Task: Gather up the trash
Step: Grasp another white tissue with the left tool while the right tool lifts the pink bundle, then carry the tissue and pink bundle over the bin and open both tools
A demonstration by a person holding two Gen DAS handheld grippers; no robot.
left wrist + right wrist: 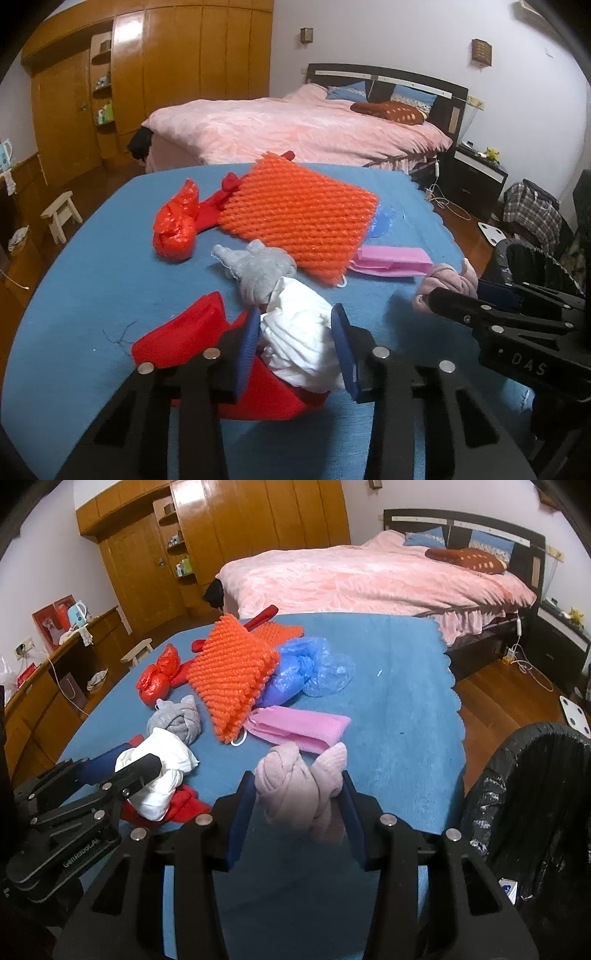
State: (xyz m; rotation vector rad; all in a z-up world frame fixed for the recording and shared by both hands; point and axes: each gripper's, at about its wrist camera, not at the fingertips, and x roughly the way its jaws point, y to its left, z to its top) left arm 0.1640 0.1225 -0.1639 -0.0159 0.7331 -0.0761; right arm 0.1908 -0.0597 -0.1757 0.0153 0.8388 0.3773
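My left gripper (295,347) is clamped on the white knotted bundle (299,343), which rests on a red cloth (192,332) on the blue table (92,280). My right gripper (299,801) grasps the pink knotted bundle (299,786) beside the black bin (535,812). Grey bundle (258,269) lies just beyond.

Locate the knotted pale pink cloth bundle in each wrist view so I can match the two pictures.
Left wrist view: the pale pink cloth bundle sits at right of centre, just beyond the right gripper's tip.
Right wrist view: the bundle is at bottom centre, between the right gripper's blue fingers.
Shared landmark: the orange mesh pad on the blue cloth.
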